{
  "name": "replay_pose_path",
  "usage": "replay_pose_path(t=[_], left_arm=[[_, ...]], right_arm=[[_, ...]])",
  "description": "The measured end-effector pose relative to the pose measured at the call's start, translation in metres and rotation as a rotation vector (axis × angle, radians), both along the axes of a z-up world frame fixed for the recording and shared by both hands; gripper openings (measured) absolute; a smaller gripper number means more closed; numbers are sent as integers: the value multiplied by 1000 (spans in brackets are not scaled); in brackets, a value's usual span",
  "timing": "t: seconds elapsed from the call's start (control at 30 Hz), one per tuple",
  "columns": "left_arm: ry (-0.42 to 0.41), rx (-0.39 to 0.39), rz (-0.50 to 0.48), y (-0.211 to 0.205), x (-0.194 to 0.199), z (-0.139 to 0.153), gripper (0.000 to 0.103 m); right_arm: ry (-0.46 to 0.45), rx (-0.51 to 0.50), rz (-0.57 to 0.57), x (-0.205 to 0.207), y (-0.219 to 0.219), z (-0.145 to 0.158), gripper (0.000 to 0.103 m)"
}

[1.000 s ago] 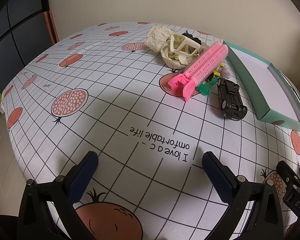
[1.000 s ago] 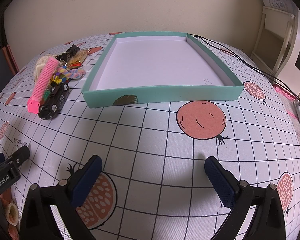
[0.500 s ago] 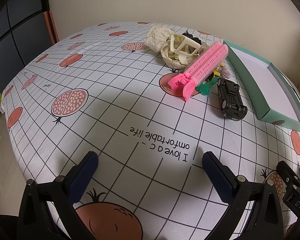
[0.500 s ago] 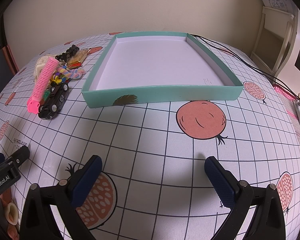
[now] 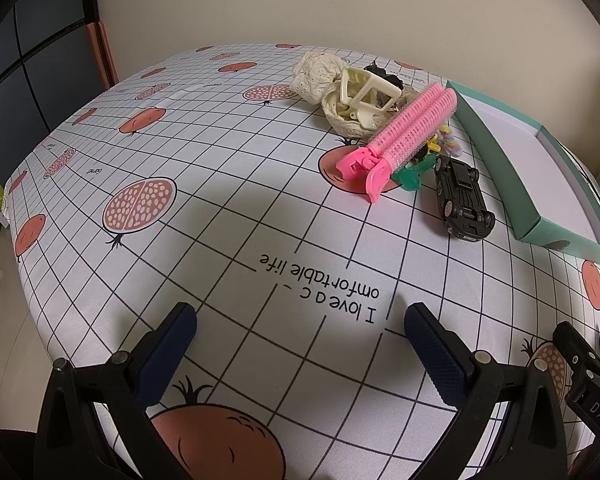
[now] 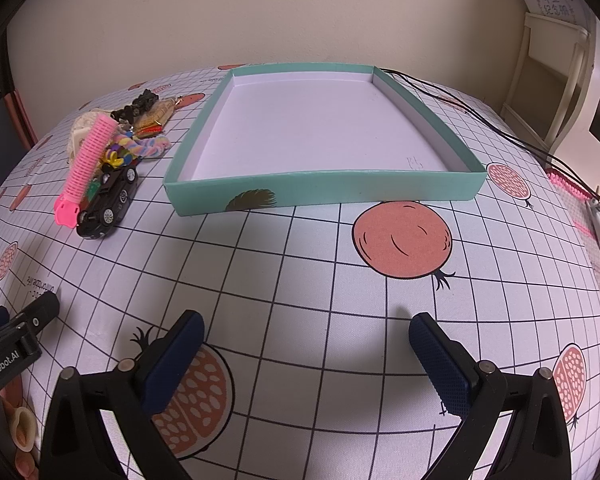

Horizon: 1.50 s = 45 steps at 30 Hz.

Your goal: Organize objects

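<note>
A pile of small items lies left of a shallow teal tray [image 6: 320,190] with a bare white floor. In the pile are a pink roller hair clip [image 5: 404,136] [image 6: 86,168], a black toy car [image 5: 462,198] [image 6: 108,202], a cream claw clip [image 5: 366,96], cream lace scrunchies [image 5: 314,70], a pastel braided band [image 6: 146,145] and a green clip [image 5: 408,176]. My left gripper [image 5: 300,344] hovers open over the cloth, well short of the pile. Open too, my right gripper [image 6: 306,350] stands in front of the tray. Neither holds anything.
The table wears a white grid cloth [image 5: 220,208] with pomegranate prints. Black cables [image 6: 480,120] run past the tray's far right corner. A white shelf unit [image 6: 552,80] stands at the right wall. The cloth's left edge [image 5: 24,280] drops to the floor.
</note>
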<state>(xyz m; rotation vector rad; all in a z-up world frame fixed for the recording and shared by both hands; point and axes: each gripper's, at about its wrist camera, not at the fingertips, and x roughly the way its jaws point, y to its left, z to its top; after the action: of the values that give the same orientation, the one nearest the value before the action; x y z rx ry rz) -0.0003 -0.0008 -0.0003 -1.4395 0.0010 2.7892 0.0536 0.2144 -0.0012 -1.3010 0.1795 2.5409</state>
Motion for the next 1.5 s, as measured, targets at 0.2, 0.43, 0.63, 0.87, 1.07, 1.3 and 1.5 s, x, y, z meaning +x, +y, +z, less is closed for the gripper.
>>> replay_pose_path(t=[0.2,0.43,0.63,0.87,1.07,1.3,1.5], left_arm=[[-5,2,-5,0,0,0,103],[-13,-2,-16,2,-12,20,103],[-48,11,-29,2,-44,65,103],[-88,-9,-71,0,-87,93,102],[-161,68,-79,-7,-116,91,94],[-136,94,-91,-10,-133,86,94],[-158,66,-100,-19,-138,73,94]], right_arm=[[-13,-5,1,-3,0,0,103],[44,-1,25,-12,-1,31,103],[88,-21,84,-36,-11,81,103],[46,-83,147,-72,-20,113,103],[-27,-94,215,-103,-37,110,100],[-62,-158,273,-127,-48,90,96],[-99,-179,302,-133,-62,72,91]])
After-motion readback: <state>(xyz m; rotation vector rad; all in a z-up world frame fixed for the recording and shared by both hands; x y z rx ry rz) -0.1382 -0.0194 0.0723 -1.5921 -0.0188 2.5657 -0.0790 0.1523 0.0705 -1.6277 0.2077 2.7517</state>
